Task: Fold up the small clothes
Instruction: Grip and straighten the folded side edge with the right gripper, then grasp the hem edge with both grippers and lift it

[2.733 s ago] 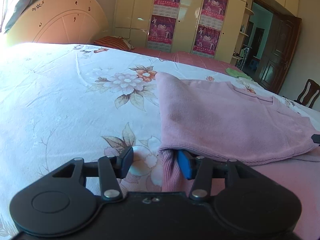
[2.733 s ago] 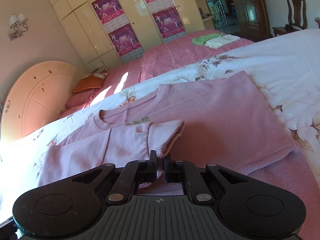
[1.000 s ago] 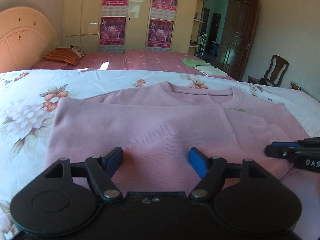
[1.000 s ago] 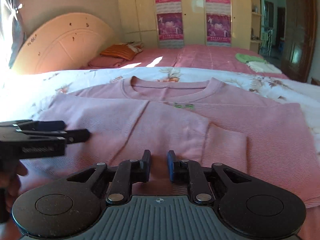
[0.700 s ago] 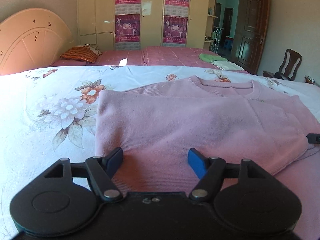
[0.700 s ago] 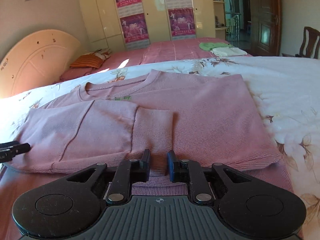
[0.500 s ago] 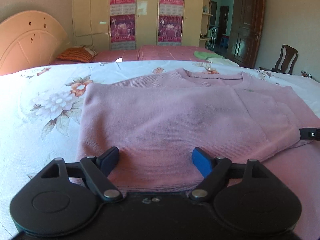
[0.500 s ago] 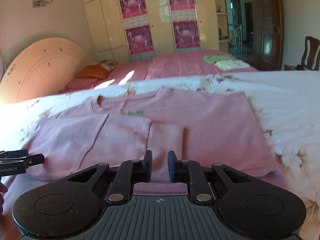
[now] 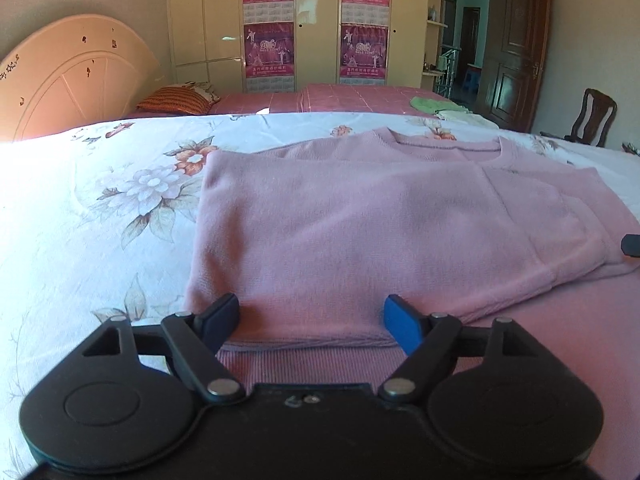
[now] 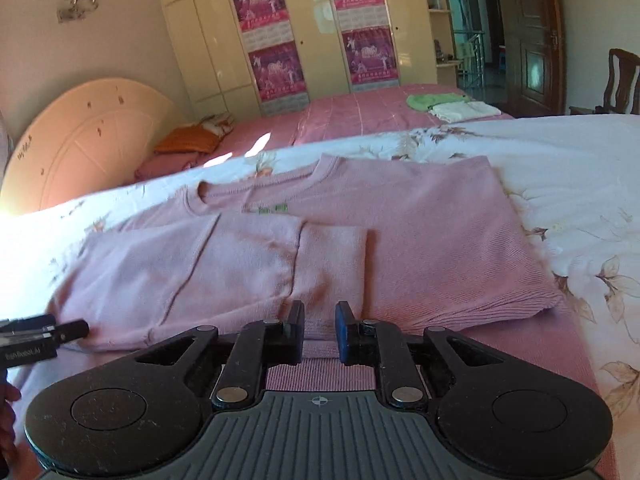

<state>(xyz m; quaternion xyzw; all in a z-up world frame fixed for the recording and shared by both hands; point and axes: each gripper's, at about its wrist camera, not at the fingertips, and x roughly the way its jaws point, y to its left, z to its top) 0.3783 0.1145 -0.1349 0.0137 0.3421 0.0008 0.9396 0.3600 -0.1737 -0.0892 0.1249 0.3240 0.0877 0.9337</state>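
On the bed (image 9: 80, 208) lies a pink sweater (image 9: 360, 232), soft and floppy. Left claw (image 9: 310, 320) is wide apart and empty; right claw (image 10: 319, 330) is slightly apart, also empty. Best grab its near hem.

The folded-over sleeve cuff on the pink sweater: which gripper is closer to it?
Right. The right gripper sits just in front of the cuff; the left gripper is at the sweater's opposite side, near the folded edge.

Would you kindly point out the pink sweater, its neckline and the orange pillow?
sweater (image 9: 360, 240): left wrist view, on the folded-over front panel.
neckline (image 10: 256, 196): right wrist view, on the ribbed collar band.
pillow (image 10: 188, 140): right wrist view, on its orange top.
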